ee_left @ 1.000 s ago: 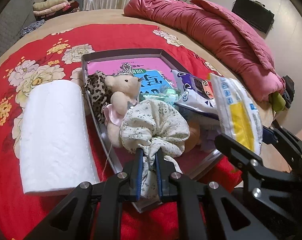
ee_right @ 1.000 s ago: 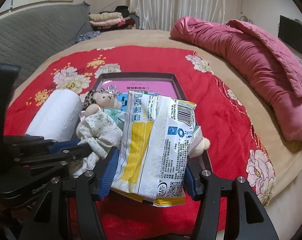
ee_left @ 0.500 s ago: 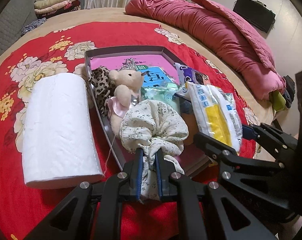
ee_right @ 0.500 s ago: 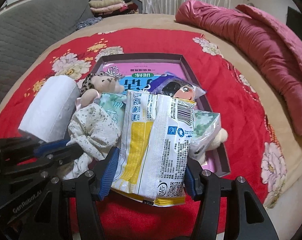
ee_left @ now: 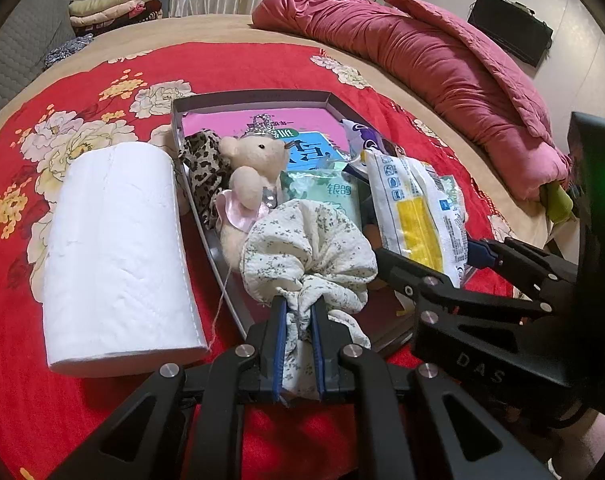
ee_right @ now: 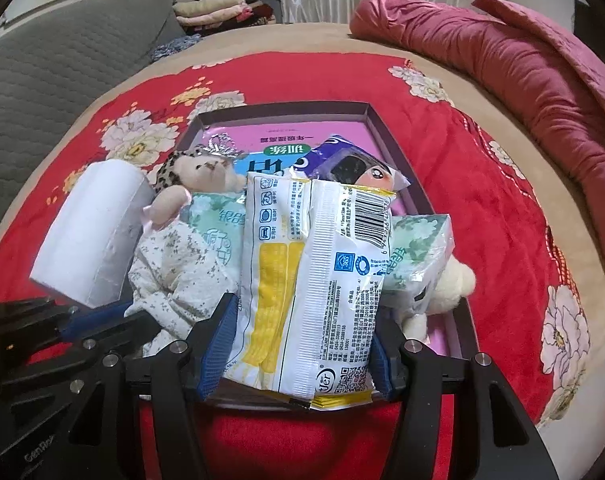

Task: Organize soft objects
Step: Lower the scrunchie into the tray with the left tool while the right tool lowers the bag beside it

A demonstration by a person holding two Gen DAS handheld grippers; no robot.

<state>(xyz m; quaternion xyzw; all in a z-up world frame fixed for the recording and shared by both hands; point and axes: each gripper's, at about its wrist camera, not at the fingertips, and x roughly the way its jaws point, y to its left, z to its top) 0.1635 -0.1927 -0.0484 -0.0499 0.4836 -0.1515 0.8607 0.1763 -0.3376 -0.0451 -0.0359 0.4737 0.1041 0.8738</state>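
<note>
My left gripper (ee_left: 298, 312) is shut on a cream floral scrunchie (ee_left: 306, 244), held over the near corner of a grey tray (ee_left: 262, 95). My right gripper (ee_right: 302, 340) is shut on a white and yellow tissue pack (ee_right: 314, 272), hanging over the near end of the tray (ee_right: 286, 110). In the tray lie a beige teddy bear with a tiara (ee_left: 250, 168), a leopard-print scrunchie (ee_left: 202, 168), green tissue packs (ee_left: 334, 196), a purple packet (ee_right: 342, 160) and a cream plush toy (ee_right: 450, 284). The right gripper (ee_left: 462, 264) shows at the right of the left wrist view.
A white paper towel roll (ee_left: 118, 256) lies on the red floral bedspread (ee_left: 82, 92) left of the tray. A rolled pink quilt (ee_left: 422, 56) runs along the far right. Folded clothes (ee_left: 106, 8) and a grey headboard (ee_right: 62, 56) stand at the back.
The right gripper with the tissue pack has moved forward and down over the tray, closer to the left gripper. The left gripper and scrunchie have stayed put.
</note>
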